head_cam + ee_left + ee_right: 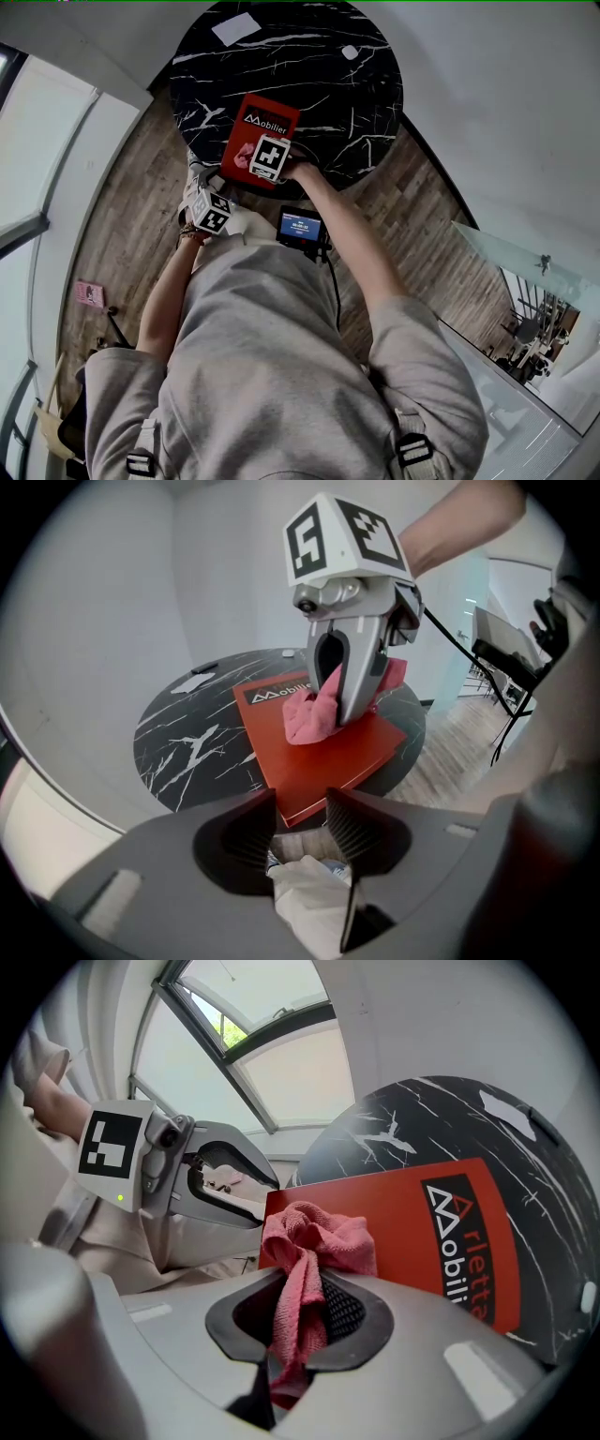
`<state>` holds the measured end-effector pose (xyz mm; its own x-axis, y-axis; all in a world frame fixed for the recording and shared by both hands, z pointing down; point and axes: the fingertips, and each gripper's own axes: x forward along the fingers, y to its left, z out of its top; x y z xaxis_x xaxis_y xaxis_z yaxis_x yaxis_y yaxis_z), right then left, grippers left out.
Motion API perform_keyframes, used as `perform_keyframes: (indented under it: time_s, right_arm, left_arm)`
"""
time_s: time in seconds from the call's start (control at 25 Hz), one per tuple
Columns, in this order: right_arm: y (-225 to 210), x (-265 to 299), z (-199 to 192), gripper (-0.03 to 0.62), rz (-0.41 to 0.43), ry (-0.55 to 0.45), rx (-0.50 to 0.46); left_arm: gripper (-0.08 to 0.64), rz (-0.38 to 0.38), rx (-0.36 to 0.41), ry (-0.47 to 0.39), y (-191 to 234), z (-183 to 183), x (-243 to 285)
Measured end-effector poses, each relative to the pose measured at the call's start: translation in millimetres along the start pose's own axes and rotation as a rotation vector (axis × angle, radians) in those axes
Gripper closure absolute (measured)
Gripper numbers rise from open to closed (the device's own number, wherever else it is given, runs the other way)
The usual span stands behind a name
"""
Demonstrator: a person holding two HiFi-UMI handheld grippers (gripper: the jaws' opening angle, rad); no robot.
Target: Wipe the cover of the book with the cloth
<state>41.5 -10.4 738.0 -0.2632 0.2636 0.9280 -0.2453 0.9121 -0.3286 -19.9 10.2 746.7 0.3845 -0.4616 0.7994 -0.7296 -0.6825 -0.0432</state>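
Observation:
A red book [261, 125] lies on the near edge of the round black marble table [337, 84], one corner past the rim. My right gripper [255, 164] is shut on a pink cloth [241, 160] and presses it onto the cover. In the right gripper view the cloth [314, 1237] bunches out of the shut jaws [300, 1312] onto the book [412, 1222]. My left gripper [202, 185] hangs open just off the book's near corner, below the table rim. In its own view the left gripper [300, 822] holds nothing; the book [328, 757], the cloth [305, 716] and the right gripper [342, 694] are ahead.
A white card [235, 28] and a small white object [350, 52] lie on the far part of the table. A small screen device [300, 225] hangs at the person's waist. Wood floor surrounds the table, with window frames on the left and a glass panel [506, 258] on the right.

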Motion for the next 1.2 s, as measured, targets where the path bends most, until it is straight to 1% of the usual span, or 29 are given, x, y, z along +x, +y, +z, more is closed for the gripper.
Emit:
perform_keyframes:
  time_s: [0.08,0.2,0.36,0.68,0.88,1.04,1.12,1.2]
  right_arm:
    - [6.5,1.7,-1.9,0.518,0.024,0.007,-0.002]
    - [3.4,4.7,-0.9,0.518,0.006,0.006,-0.030]
    - [10.8,7.7,-1.4,0.518,0.034,0.009,-0.044]
    - [31.0,14.3,-4.1,0.518,0.143,0.017,-0.091]
    - [38.2,15.5,-4.6,0.520,0.184,0.004,-0.091]
    - [49.4,17.2,-6.4,0.520,0.230,0.008,-0.145]
    - [56.3,18.3,-6.7,0.518,0.265,-0.004,-0.150]
    - [63.4,18.5,-5.0,0.515,0.310,-0.046,-0.132]
  left_arm:
    - [0.390,-0.002,-0.001,-0.002,-0.2,-0.2,0.6]
    - [0.390,-0.005,-0.005,-0.004,-0.1,-1.5,2.7]
    - [0.390,-0.006,-0.006,-0.004,-0.2,-2.5,2.5]
    - [0.388,-0.009,-0.003,0.004,0.3,-1.6,3.0]
    - [0.387,-0.011,0.002,0.006,0.1,-2.0,2.0]
    - [0.387,-0.011,0.006,0.007,0.4,-1.8,1.9]
    - [0.387,-0.010,0.008,0.006,0.4,-1.3,2.0]
    - [0.388,-0.010,0.010,0.006,0.1,-1.4,1.8]
